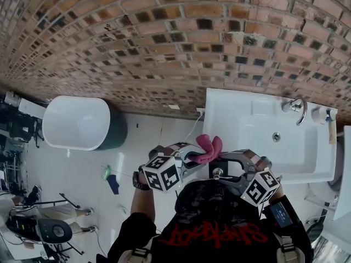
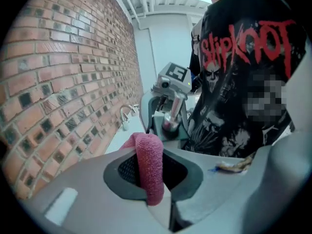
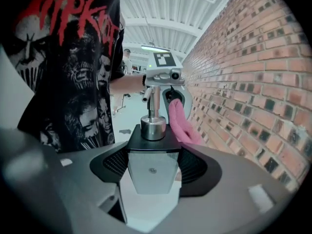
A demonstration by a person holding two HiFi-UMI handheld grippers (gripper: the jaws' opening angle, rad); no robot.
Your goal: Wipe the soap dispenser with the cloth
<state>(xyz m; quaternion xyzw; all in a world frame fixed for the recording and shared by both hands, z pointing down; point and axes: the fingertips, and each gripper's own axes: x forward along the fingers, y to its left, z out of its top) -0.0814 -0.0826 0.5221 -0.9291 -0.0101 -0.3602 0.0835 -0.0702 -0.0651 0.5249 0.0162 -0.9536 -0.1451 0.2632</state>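
A pink cloth (image 2: 149, 167) sticks up from between the jaws of my left gripper (image 2: 153, 175), which is shut on it. My right gripper (image 3: 152, 168) is shut on the soap dispenser (image 3: 152, 165), a square pale body with a black top and a chrome pump (image 3: 153, 126). In the right gripper view the cloth (image 3: 181, 125) hangs just right of the pump; contact cannot be told. In the head view the cloth (image 1: 208, 149) stands between the left gripper (image 1: 189, 159) and the right gripper (image 1: 231, 167), in front of my chest. Only the dispenser's pump (image 1: 218, 173) shows there.
A white sink (image 1: 258, 147) with a chrome tap (image 1: 298, 109) stands to the right against the brick wall (image 1: 164, 32). A white oval tub (image 1: 77, 122) sits on the floor at the left. Stands and cables lie at the lower left.
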